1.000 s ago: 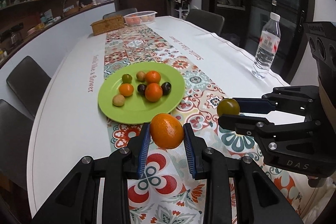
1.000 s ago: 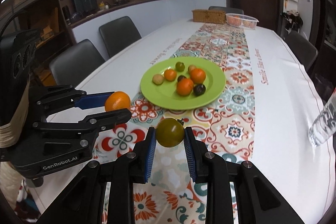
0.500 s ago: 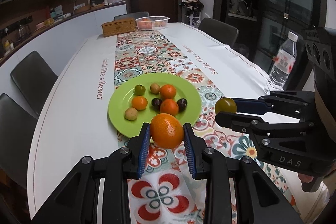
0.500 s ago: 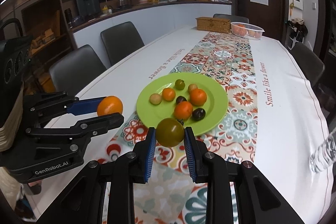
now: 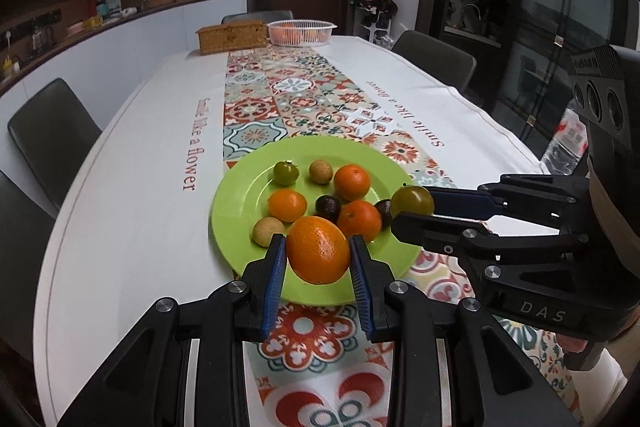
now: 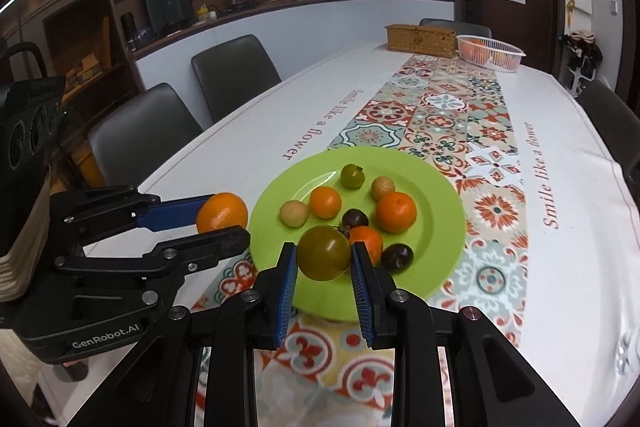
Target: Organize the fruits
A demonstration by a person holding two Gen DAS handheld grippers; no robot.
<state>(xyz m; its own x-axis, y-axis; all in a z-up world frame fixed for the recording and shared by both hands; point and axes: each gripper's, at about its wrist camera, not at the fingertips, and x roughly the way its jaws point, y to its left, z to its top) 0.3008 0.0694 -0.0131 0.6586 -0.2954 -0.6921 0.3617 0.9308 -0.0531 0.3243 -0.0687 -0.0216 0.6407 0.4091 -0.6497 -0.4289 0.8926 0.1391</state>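
Observation:
My left gripper is shut on an orange and holds it over the near rim of the green plate. My right gripper is shut on a green tomato and holds it above the plate's near edge. The plate holds several fruits: oranges, a green tomato, pale longans and dark plums. In the left wrist view the right gripper with its tomato is at the plate's right side. In the right wrist view the left gripper with its orange is at the plate's left side.
The plate sits on a patterned runner on a long white table. A wicker box and a white basket stand at the far end. A water bottle stands at the right edge. Dark chairs line both sides.
Both grippers have moved forward toward the plate, still holding their fruit. The orange and the tomato now hang over the plate's near rim instead of short of it.

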